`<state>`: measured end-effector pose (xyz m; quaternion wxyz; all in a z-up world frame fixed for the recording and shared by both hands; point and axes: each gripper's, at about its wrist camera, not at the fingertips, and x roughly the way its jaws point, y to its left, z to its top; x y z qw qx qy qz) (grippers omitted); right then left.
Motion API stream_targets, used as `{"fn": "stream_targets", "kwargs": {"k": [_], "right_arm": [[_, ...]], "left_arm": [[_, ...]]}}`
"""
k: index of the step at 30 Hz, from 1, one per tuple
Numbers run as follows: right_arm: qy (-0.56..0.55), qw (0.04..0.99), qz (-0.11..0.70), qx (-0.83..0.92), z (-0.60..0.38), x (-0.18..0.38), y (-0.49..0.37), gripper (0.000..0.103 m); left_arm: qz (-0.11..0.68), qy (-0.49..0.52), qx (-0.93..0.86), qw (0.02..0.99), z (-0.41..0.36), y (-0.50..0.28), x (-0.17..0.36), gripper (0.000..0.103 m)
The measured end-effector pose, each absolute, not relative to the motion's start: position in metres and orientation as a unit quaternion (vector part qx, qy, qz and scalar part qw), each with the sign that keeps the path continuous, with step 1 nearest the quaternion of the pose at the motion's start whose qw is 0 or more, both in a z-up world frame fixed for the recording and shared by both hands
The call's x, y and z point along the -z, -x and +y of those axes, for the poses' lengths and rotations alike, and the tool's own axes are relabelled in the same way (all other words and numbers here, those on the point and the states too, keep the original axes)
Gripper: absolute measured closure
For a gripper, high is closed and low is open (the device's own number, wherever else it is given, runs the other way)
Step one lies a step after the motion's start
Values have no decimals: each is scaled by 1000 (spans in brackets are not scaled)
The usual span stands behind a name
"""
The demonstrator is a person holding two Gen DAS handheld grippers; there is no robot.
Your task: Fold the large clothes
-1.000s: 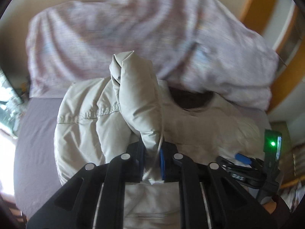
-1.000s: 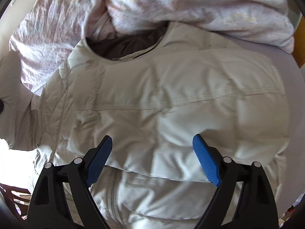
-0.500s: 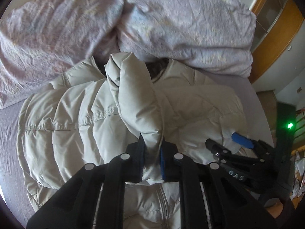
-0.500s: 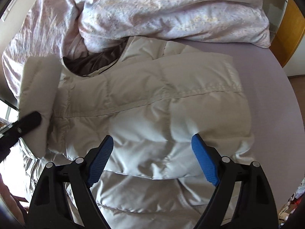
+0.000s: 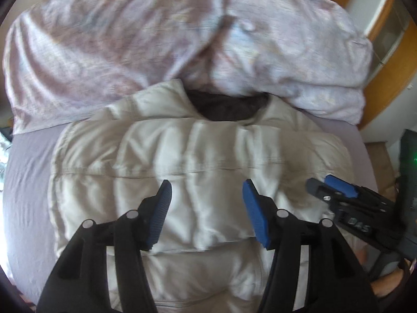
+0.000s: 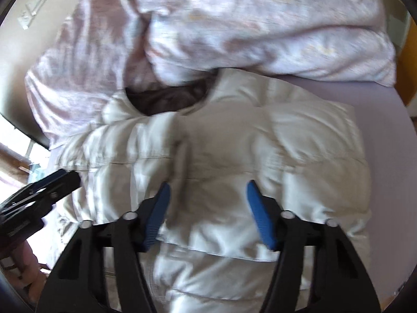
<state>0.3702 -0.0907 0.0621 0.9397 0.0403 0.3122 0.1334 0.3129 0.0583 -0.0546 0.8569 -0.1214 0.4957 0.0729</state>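
Lilac bed sheet (image 5: 28, 182) w/ crumpled duvet (image 5: 130, 39) behind; cream puffer jacket (image 5: 198, 151) lies sleeves folded in. Left tongs (image 5: 207, 214) & right tongs (image 6: 207, 212) both released, above it.

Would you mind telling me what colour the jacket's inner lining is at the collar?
Dark brown lining, against the off-white jacket; clearest in the left wrist view.

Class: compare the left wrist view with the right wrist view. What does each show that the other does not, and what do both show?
Only the left wrist view shows the green light at right. Only the right wrist view shows the wall switch plate at upper left. Both show the cream puffer jacket on the lilac sheet, the crumpled duvet behind it, and both grippers, left gripper and right gripper, open above the jacket.
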Motion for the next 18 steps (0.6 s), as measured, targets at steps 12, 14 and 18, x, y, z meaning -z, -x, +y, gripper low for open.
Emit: {"fn": "stream_targets", "kwargs": {"k": [12, 14, 18], "right_arm": [[7, 919, 368, -139, -33, -36, -404, 70], [2, 914, 386, -124, -35, -24, -415, 70], [-2, 913, 395, -106, -36, -14, -422, 70]], "left_arm": [[515, 120, -124, 839, 97, -296, 78, 46], [518, 121, -126, 838, 100, -294, 80, 46], [522, 118, -129, 835, 104, -293, 82, 46]]}}
